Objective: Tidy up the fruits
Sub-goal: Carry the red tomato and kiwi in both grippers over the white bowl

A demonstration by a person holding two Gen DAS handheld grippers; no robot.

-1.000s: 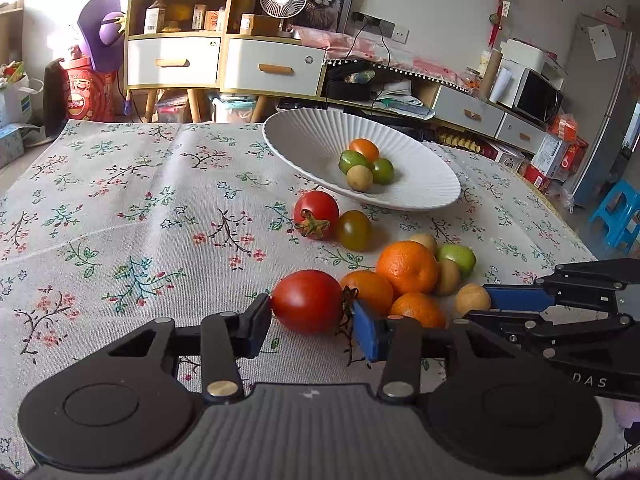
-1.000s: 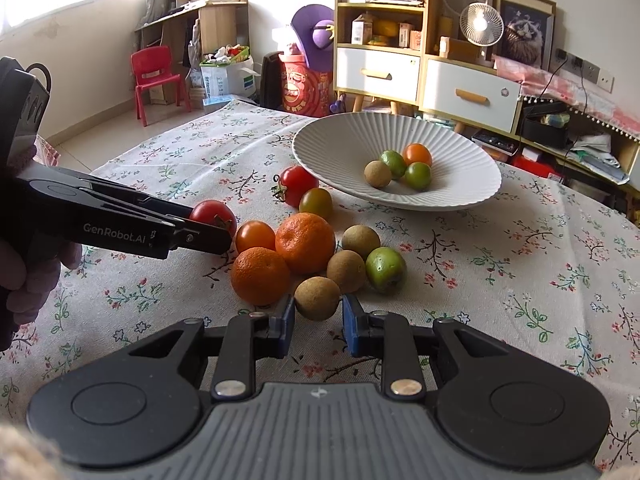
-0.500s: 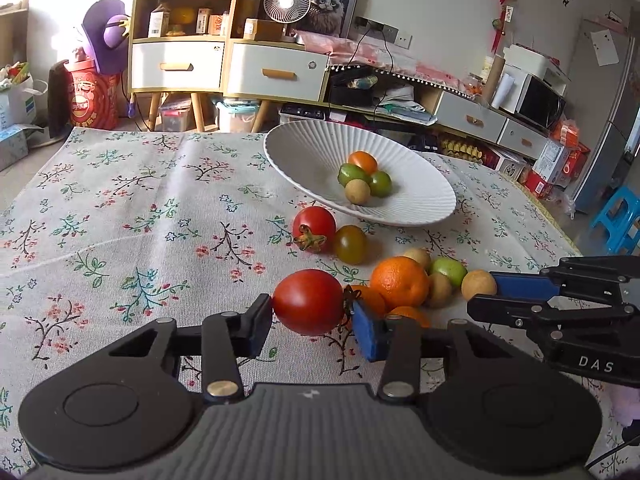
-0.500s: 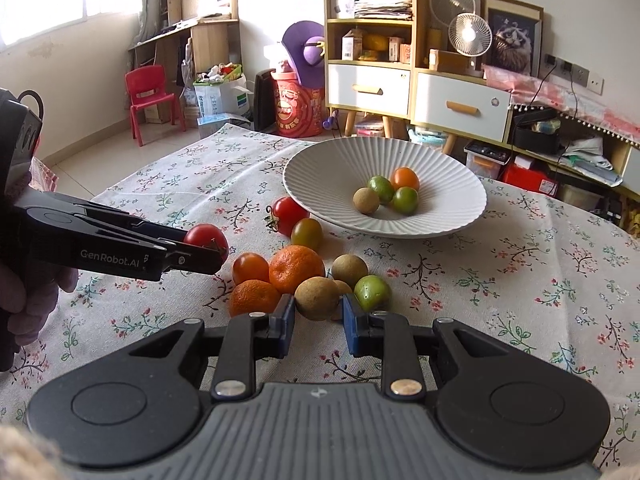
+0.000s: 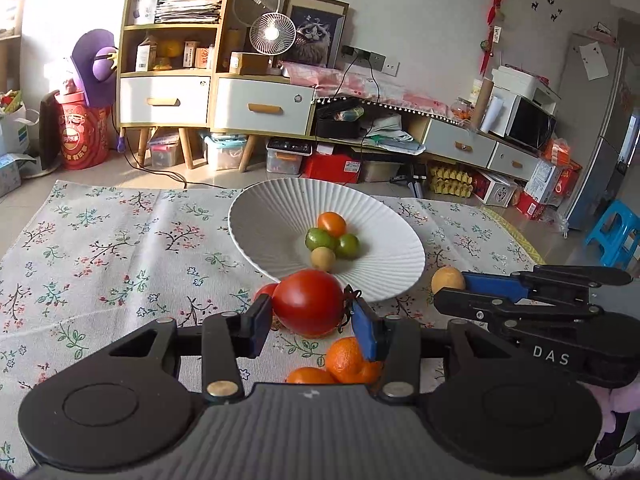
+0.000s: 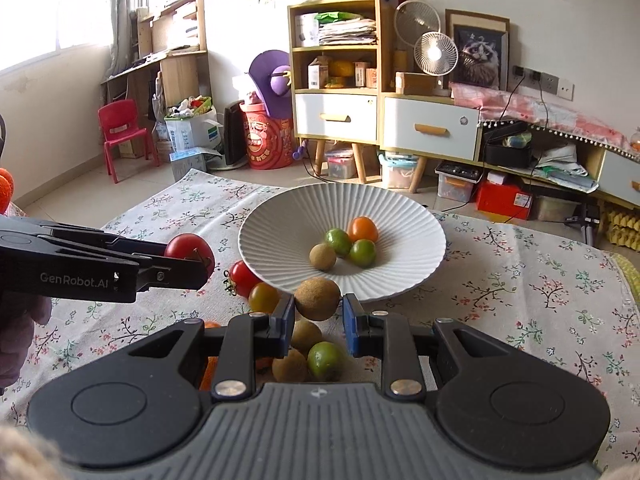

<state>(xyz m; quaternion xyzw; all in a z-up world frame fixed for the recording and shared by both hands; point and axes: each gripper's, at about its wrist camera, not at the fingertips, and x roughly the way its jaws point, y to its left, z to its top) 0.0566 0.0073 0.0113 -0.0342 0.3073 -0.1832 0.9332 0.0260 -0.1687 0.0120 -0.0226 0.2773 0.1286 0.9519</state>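
My left gripper is shut on a large red tomato and holds it above the tablecloth, just in front of the white ribbed bowl. My right gripper is shut on a brown round fruit, also lifted near the bowl. The bowl holds an orange fruit, two green ones and a brown one. Each gripper shows in the other's view: the left one with the tomato, the right one with the brown fruit.
On the floral tablecloth below the grippers lie oranges, a second red tomato, a dark yellow-green tomato, brown fruits and a green fruit. Shelves, drawers and boxes stand beyond the table.
Both grippers have risen off the table with their fruits and come nearer the bowl. The remaining fruits have dropped lower in both views.
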